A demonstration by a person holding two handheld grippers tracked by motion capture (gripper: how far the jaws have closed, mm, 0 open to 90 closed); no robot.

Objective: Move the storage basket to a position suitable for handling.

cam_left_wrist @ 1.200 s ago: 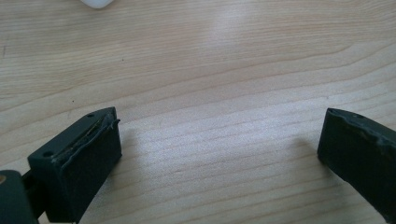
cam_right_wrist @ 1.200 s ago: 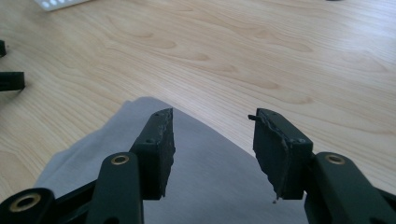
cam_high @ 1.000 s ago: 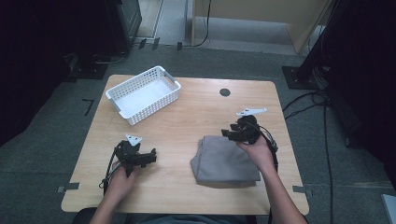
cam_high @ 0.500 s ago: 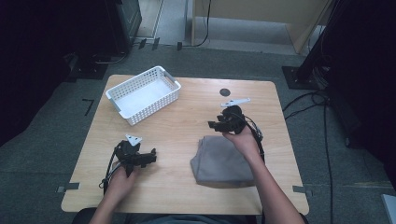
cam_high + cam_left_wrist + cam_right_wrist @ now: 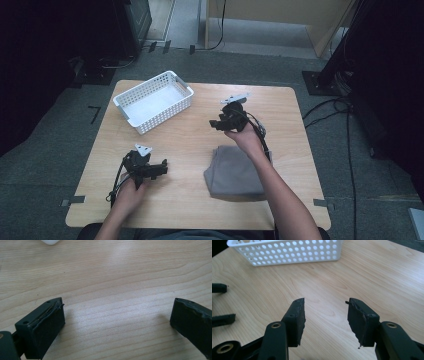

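On the near right of the wooden table [image 5: 200,130] lies the grey cloth [image 5: 234,172], folded into a soft, rounded pad, plain and matte, its edges tucked under and a fold line running along its upper left side. It sits flat on the wood, partly under the person's right forearm, and nothing grips it.

Up above it hovers the right gripper [image 5: 216,124], clear of the cloth and pointing toward the white basket [image 5: 154,101] at the far left corner. Its own camera shows the jaws parted at a middling width with bare wood between them (nothing held), the basket's perforated wall across the top of that view and the tips of the other gripper at the left edge.

Over at the near left, the left gripper [image 5: 164,170] rests low by the table, jaws spread wide and empty, only wood grain between them.

So where does that leave the job? By my reading the folding looks done: the cloth is a compact bundle. What seems to be left is getting it into the basket, which stands empty and well apart from it. No grasp is in place yet, so the carry has not begun.
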